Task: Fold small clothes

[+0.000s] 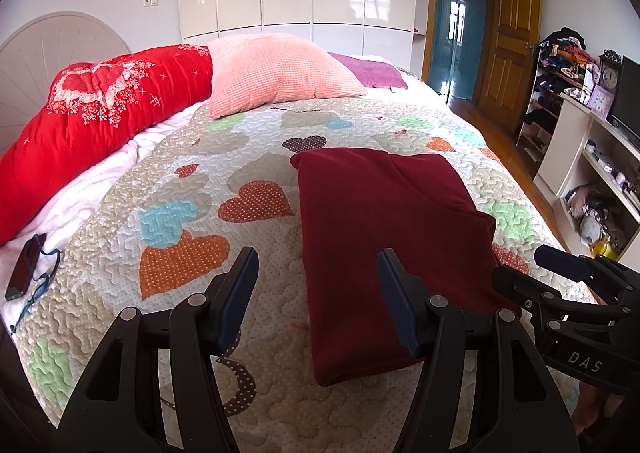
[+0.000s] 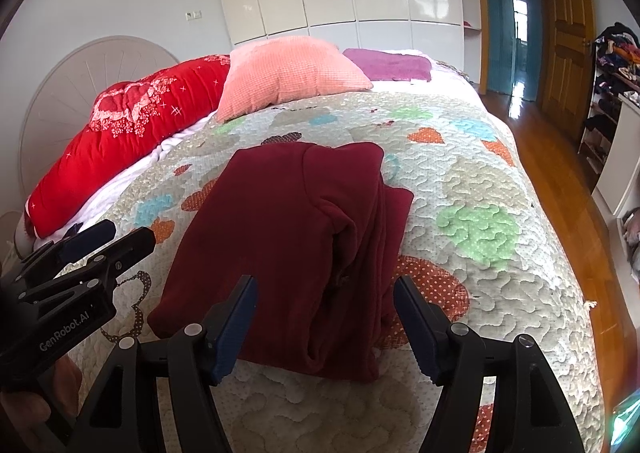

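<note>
A dark red garment (image 1: 384,237) lies folded into a long rectangle on the heart-patterned quilt (image 1: 180,213). It also shows in the right wrist view (image 2: 288,245), with layered folds along its right side. My left gripper (image 1: 318,265) is open and empty, above the garment's near left edge. My right gripper (image 2: 324,293) is open and empty, above the garment's near end. The right gripper shows at the right in the left wrist view (image 1: 560,269), and the left gripper at the left in the right wrist view (image 2: 112,237).
A pink pillow (image 1: 276,73), a red duvet (image 1: 88,121) and a purple cloth (image 1: 372,71) lie at the head of the bed. A phone and glasses (image 1: 28,273) lie at the left edge. Shelves (image 1: 600,157) and wooden floor (image 2: 560,157) are to the right.
</note>
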Demonstrator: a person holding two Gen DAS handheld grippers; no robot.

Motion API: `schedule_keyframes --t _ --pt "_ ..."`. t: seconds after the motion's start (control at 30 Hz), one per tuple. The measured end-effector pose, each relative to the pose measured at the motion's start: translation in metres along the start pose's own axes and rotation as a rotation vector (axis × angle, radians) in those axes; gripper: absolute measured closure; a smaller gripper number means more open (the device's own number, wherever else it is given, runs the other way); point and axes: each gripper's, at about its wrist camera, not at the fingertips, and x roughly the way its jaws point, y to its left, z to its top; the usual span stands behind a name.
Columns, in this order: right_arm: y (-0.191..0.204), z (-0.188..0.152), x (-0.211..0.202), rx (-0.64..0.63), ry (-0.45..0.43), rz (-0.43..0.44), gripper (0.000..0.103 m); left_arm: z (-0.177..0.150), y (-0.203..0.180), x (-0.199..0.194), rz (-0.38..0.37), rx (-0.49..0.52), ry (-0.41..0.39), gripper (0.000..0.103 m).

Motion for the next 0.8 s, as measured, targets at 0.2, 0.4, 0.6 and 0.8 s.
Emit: schedule_keyframes --t 0.2,0.4,0.6,0.8 --pt "0.000 0.001 0.004 -0.002 0.007 0.003 0.035 0.001 0.003 0.000 0.002 -0.006 -0.013 0.042" --pt "-0.001 0.001 0.005 0.002 0.010 0.002 0.035 0.003 0.010 -0.001 0.008 -0.018 -0.046 0.042" --pt "-0.006 0.003 0.008 0.011 0.014 -0.007 0.035 0.004 0.015 0.003 0.001 -0.030 -0.041 0.042" --pt "-0.012 0.005 0.012 0.025 0.020 -0.022 0.035 0.005 0.016 0.008 -0.005 -0.030 -0.036 0.042"
